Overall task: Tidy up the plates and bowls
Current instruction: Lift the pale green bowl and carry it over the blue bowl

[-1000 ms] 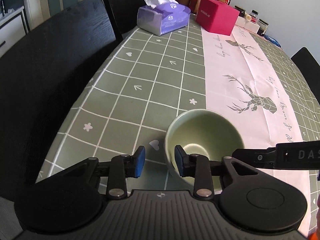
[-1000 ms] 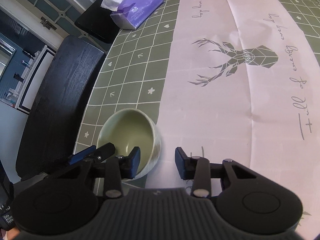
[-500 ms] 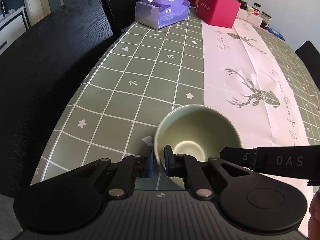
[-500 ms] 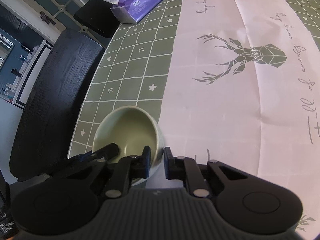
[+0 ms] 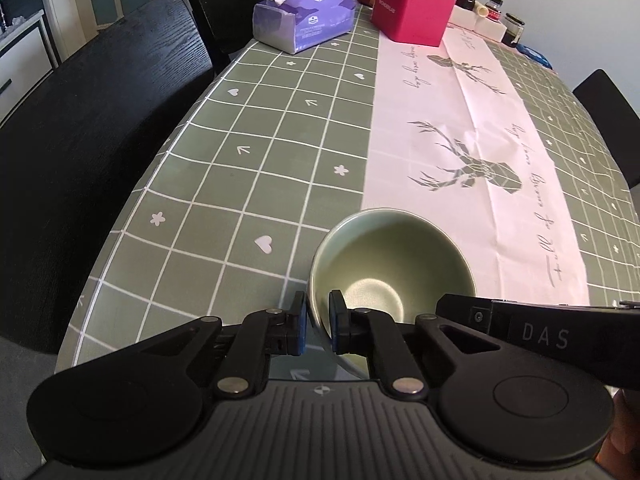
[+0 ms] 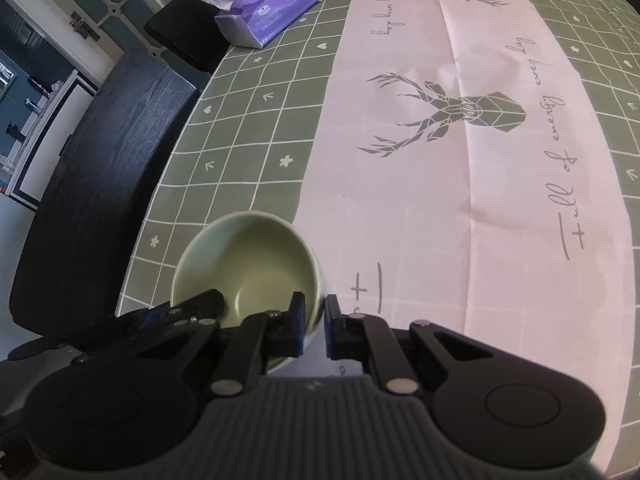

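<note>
The green bowl is sitting near the table's near-left edge, on the checked tablecloth. Both grippers have just closed on its rim: the left gripper is pinching the left wall, the right gripper the right wall. The bowl is tilting, apparently lifting off for relocation.

Both tools clamped onto bowl rim; bowl lifted.

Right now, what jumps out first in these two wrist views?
A green bowl near the table's close edge, pinched at its rim on opposite sides by the left gripper and right gripper. Beyond it, a pale deer-print runner, then a purple tissue pack and red box at the far end.
</note>
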Demonstrator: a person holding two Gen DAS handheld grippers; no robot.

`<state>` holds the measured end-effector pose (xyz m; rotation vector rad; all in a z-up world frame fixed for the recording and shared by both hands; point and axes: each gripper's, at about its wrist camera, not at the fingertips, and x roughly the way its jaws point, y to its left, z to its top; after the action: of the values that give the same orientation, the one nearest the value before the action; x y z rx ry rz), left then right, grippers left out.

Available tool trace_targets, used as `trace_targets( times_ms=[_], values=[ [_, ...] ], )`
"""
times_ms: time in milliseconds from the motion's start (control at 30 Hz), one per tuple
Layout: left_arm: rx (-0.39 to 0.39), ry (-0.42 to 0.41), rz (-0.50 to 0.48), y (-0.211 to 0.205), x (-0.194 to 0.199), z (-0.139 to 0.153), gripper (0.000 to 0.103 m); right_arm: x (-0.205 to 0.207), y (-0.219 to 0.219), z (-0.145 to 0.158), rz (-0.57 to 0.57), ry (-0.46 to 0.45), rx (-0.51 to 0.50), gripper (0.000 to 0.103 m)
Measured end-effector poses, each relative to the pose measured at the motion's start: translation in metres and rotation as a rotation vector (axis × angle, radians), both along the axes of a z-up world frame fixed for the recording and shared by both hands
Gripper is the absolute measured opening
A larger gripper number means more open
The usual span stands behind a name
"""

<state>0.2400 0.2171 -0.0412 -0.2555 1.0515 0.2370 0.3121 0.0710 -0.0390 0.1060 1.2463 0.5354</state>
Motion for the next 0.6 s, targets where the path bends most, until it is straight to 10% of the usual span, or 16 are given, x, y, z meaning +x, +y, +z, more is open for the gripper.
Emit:
trace_targets(
  times_ms=[600],
  values=[
    [-0.037,-0.055,-0.112,-0.095,-0.071,0.071,0.012,-0.093,-0.107,0.079,-0.059,-0.129,-0.024,0.006]
  ],
)
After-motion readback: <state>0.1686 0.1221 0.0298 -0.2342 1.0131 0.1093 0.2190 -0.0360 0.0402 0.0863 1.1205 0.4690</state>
